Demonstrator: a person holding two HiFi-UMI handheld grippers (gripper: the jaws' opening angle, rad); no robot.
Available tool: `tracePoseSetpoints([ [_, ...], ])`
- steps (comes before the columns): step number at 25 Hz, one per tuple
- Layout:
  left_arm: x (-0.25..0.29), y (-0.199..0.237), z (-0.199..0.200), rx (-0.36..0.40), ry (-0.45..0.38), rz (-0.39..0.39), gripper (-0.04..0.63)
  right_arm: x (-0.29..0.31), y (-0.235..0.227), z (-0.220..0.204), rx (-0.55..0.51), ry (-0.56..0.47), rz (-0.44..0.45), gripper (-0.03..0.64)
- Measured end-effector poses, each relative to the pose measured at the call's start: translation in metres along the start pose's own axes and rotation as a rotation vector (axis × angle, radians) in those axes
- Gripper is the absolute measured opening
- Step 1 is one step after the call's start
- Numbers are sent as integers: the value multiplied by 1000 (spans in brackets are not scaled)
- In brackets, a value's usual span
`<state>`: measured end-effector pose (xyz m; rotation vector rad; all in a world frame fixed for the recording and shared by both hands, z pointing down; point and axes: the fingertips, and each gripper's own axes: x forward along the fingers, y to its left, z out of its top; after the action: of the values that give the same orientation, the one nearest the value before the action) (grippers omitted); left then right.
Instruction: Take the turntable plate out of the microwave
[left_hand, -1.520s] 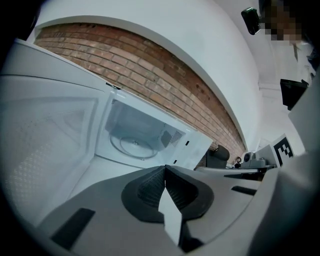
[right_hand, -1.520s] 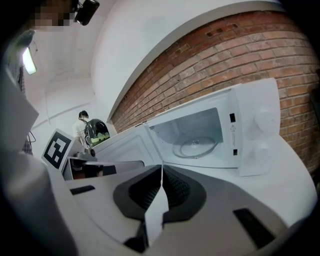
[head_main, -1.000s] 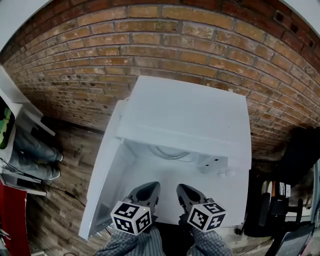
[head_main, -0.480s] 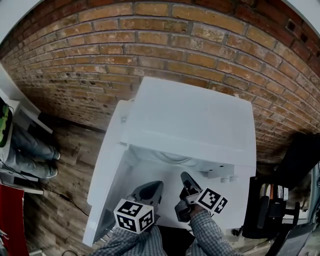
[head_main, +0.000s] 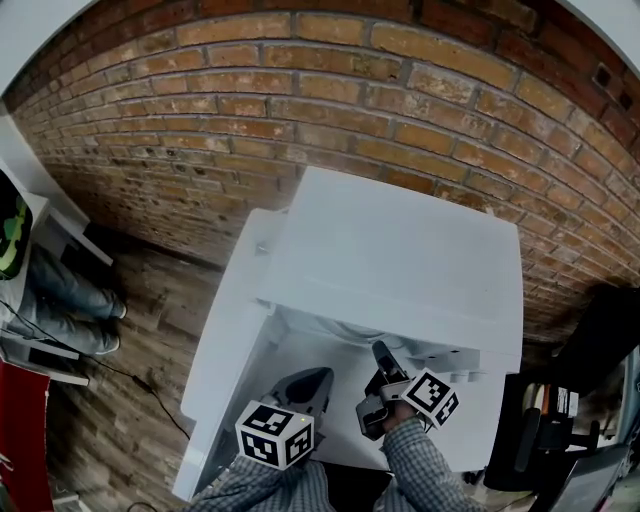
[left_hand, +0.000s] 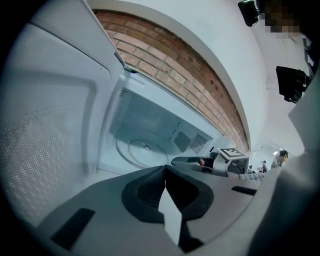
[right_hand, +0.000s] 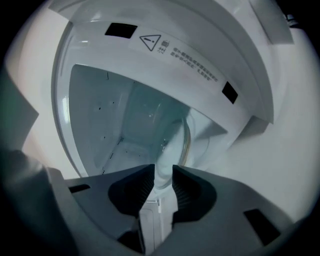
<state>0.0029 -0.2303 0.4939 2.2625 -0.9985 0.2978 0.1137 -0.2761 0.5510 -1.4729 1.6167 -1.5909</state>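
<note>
The fingers of the right gripper stand only a narrow gap apart, with the near rim of the turntable plate between them and both pads against the glass. The left gripper has its fingers pressed together with nothing between them, and it hangs outside the cavity, in front of the opening.

The head view takes in the brick wall behind, the wooden floor at the left and the white microwave from above. The door is swung open to the person's left. From there the top of the oven hides the cavity, so the plate cannot be seen in that view. Only the right gripper's tip shows, reaching in under the front edge, with checked sleeves at the bottom of the picture.

The left gripper view looks into the cavity instead: the plate lies flat on the floor of the oven, and the right gripper comes in from the right, its tip at the plate's front edge. The perforated inner face of the door fills the left of that view.

The right gripper view is rolled on its side, so the plate appears standing on edge, running from the back of the cavity down into the gap between the fingers. Only this view shows the warning label on the frame of the opening
</note>
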Motion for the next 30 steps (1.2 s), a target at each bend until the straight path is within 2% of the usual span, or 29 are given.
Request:
tracePoseSetpoints([
  [13, 4, 14, 6, -15, 1, 11, 9, 18, -13, 7, 35, -9, -42, 90],
  [20, 5, 16, 5, -16, 4, 14, 9, 19, -6, 15, 87, -33, 5, 89],
  [30, 6, 18, 2, -20, 15, 15, 9, 14, -25, 19, 109, -41, -57, 89],
])
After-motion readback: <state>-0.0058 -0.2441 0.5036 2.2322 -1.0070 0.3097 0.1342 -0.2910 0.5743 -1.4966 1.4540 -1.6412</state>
